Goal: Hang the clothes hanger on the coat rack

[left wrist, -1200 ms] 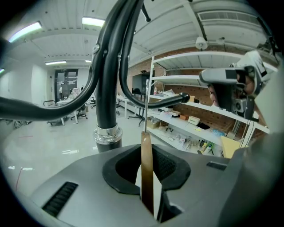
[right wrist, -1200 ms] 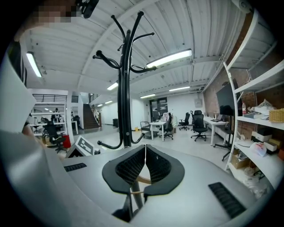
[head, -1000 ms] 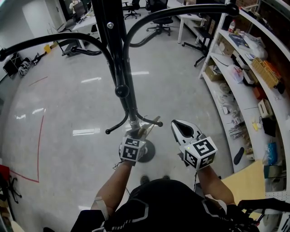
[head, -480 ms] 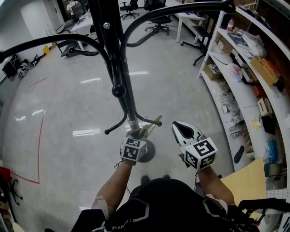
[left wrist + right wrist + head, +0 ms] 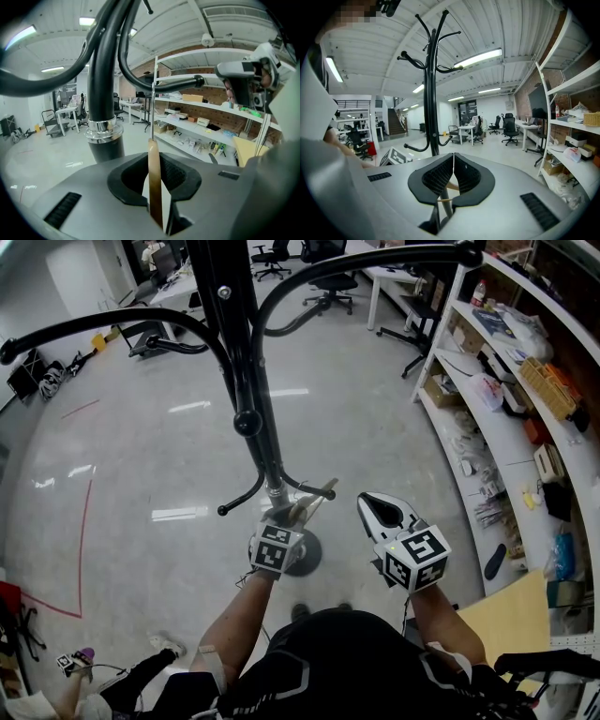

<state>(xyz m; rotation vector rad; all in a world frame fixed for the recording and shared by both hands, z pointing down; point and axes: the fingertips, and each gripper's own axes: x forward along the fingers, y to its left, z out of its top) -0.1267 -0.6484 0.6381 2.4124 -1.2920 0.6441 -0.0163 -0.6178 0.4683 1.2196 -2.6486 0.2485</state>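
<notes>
The black coat rack (image 5: pixel 246 381) rises right in front of me, its curved arms (image 5: pixel 366 263) spreading overhead. My left gripper (image 5: pixel 291 518) is beside the pole's lower end, shut on a wooden clothes hanger (image 5: pixel 312 500). In the left gripper view the hanger (image 5: pixel 155 187) stands edge-on between the jaws, its metal hook (image 5: pixel 153 103) pointing up beside the pole (image 5: pixel 104 98). My right gripper (image 5: pixel 367 497) is held a little to the right, shut with nothing in it. In the right gripper view the pads (image 5: pixel 461 173) meet, and the rack (image 5: pixel 433 93) stands ahead.
The rack's round base (image 5: pixel 306 557) sits on the grey floor between my hands. Shelves (image 5: pixel 511 399) full of boxes and bags run along the right. Office chairs (image 5: pixel 333 282) and desks stand far ahead. A person's leg and shoe (image 5: pixel 164 648) show at the lower left.
Both grippers have stayed almost still. A person's leg, shoe and hand have come into the lower left of the head view.
</notes>
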